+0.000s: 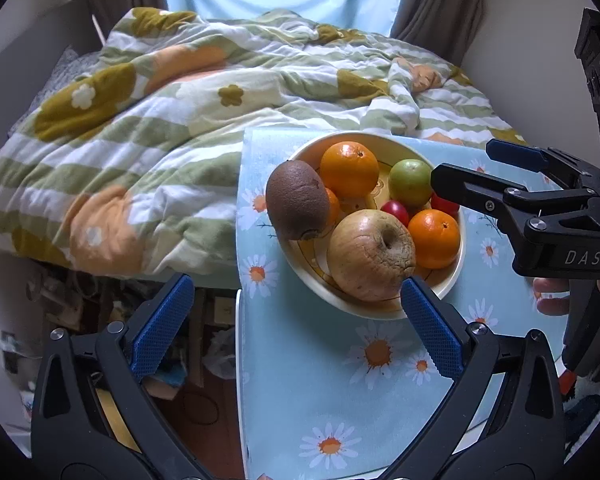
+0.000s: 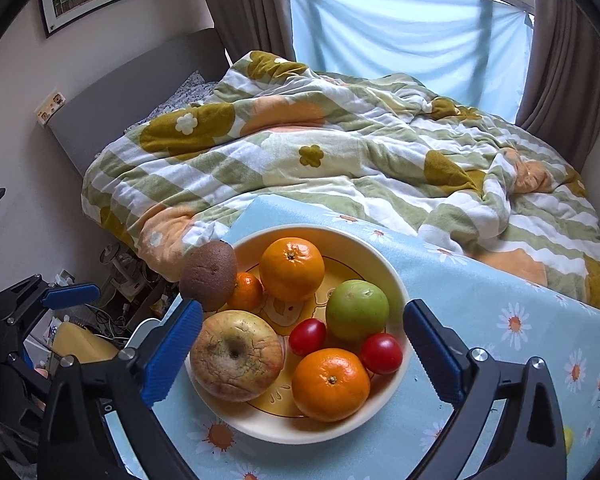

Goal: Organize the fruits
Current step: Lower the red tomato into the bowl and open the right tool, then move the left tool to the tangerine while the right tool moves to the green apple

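I see the bed with its flowered quilt (image 2: 340,152) filling the far half of both views. Against it stands the table under a blue daisy-print cloth (image 1: 320,392). On that cloth sits the cream bowl (image 2: 380,248), holding all the fruit.

Contents of the bowl, largest first:
- 1 wrinkled yellow apple (image 2: 236,354) at the near left, stem pit up.
- 1 brown kiwi (image 2: 209,274) perched on the left rim.
- 2 large oranges: 1 at the back (image 2: 291,269), 1 at the front (image 2: 330,384).
- 1 green fruit (image 2: 357,309) on the right side.
- 1 small orange (image 2: 245,291), partly hidden behind the kiwi.
- 2 red cherry tomatoes (image 2: 307,336) between the green fruit and the front orange.

My right gripper (image 2: 302,354) hangs over the bowl with jaws spread wide, nothing between the pads. My left gripper (image 1: 296,328) is likewise wide open and empty, its right pad just before the apple.
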Demonstrator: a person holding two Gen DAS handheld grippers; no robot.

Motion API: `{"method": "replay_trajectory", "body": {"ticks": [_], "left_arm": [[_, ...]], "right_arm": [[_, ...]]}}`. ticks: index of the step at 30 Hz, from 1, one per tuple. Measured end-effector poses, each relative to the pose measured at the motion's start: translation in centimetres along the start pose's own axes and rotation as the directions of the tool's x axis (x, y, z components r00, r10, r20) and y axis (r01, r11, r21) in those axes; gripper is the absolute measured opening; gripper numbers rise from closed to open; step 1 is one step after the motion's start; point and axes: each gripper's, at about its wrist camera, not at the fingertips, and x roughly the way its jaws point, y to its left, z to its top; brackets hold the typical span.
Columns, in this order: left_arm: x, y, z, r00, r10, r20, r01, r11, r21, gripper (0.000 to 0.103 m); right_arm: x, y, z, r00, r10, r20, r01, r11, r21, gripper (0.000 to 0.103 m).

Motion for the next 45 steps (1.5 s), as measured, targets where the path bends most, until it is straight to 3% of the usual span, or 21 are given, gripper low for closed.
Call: {"method": "replay_trajectory", "body": {"ticks": [12, 22, 26, 32, 38, 45], "left_arm": [[-3.5, -4.2, 1.3, 1.000, 0.012, 0.028, -0.015, 0.996, 0.085, 0.103], [-4.0, -12.6, 0.6, 0.999, 0.004, 0.054, -0.008, 0.996, 0.088, 0.103], [-3.4, -16.0, 0.0, 0.999, 0.016, 0.046, -0.020, 0.996, 0.090, 0.103], [-1.9, -20.7, -0.9, 0.999, 0.010, 0.042, -0.014, 0.995, 0.095, 0.103], [1.2, -25.2, -2.0, 0.999, -0.034, 0.019, 0.031, 0.992, 0.122, 0.103], [5.1, -29.7, -3.0, 0.995, -0.099, 0.001, 0.096, 0.969, 0.227, 0.101]], "right_arm": [[-6.8, -3.4, -0.6, 0.996, -0.066, 0.051, 0.063, 0.996, 0.064, 0.100], [-11.9, -10.0, -4.5, 0.997, -0.069, 0.040, 0.064, 0.992, 0.108, 0.100], [-13.7, -13.1, -6.5, 0.998, -0.054, 0.026, 0.050, 0.992, 0.113, 0.100], [-15.4, -17.3, -9.6, 0.995, -0.099, 0.019, 0.098, 0.993, 0.066, 0.100], [-14.9, -21.4, -12.3, 0.995, -0.103, -0.009, 0.104, 0.993, 0.060, 0.100], [-12.7, -24.3, -14.9, 0.994, -0.096, -0.055, 0.098, 0.995, 0.034, 0.100]]}}
